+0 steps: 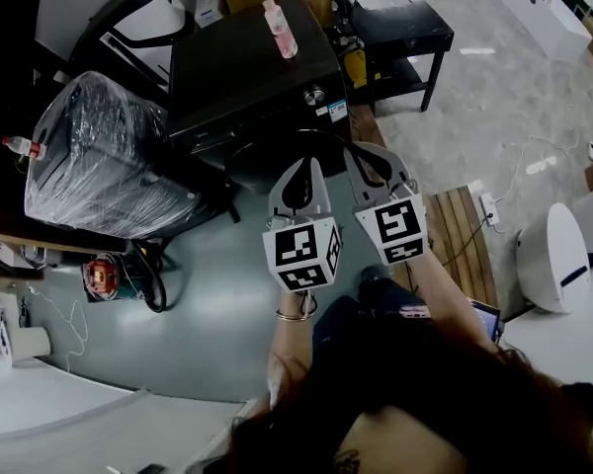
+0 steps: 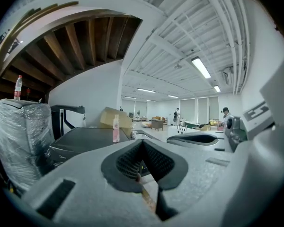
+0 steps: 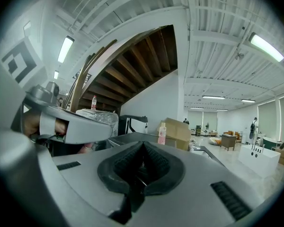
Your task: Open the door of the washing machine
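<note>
We have left gripper (image 1: 309,166) and right gripper (image 1: 360,151) both clenched, nothing between jaws, side by side near the black washing machine (image 1: 247,72) front. Pink bottle (image 1: 280,28) stands on top.

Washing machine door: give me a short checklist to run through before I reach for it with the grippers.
1. Left gripper empty: ok, jaws together with nothing between them.
2. Right gripper empty: ok, jaws together on nothing.
3. Jaws open enough to take a handle: not ok, both are shut.
4. Washing machine ahead of both grippers: ok, they point at its front.
5. Door handle located: cannot tell, the front is dark and partly behind the grippers.
6. Pink bottle out of the way: ok, it stands upright on the machine's top, back from the front edge.
</note>
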A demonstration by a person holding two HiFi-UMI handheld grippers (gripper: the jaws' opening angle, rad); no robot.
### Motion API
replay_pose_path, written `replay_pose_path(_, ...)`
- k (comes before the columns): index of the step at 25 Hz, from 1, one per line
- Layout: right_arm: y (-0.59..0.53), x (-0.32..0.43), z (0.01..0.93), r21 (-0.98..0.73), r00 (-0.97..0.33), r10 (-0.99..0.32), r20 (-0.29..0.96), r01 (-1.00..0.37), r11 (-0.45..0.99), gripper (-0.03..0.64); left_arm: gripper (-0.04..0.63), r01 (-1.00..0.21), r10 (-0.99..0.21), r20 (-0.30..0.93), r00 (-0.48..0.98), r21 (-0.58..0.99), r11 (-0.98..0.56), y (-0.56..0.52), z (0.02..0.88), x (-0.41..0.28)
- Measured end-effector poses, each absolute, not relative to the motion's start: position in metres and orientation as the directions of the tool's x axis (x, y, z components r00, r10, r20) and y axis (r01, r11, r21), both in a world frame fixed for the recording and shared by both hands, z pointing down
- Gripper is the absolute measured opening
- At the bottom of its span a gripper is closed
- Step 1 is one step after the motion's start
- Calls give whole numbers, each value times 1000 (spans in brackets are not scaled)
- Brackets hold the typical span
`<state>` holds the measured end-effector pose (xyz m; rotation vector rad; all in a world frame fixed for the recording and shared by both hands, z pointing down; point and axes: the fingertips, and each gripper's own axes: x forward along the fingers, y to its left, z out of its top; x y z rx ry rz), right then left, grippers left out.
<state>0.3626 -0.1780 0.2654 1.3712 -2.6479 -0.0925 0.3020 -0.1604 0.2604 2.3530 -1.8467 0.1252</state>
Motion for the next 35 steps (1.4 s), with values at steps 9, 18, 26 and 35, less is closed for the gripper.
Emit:
replay_pose_path(9, -222, 338, 289, 114, -594, -788, 160, -782, 612, 0, 12, -978, -959, 193, 205, 77, -194, -199, 282, 277)
replay_pose_path(18, -276, 299, 315, 120, -568, -796, 209, -793, 597, 0, 12, -973, -952, 214, 220, 112, -200, -255, 306, 232)
replay_pose_path(26, -321, 282, 350, 130, -526, -805, 276, -809, 573, 3, 12, -956, -923, 257, 286, 136, -258, -302, 338, 212)
replay_pose_path(35, -349, 274, 394, 149, -534, -760, 370, -774, 616, 31, 12, -941, -890, 307, 336, 154, -302, -334, 379, 214)
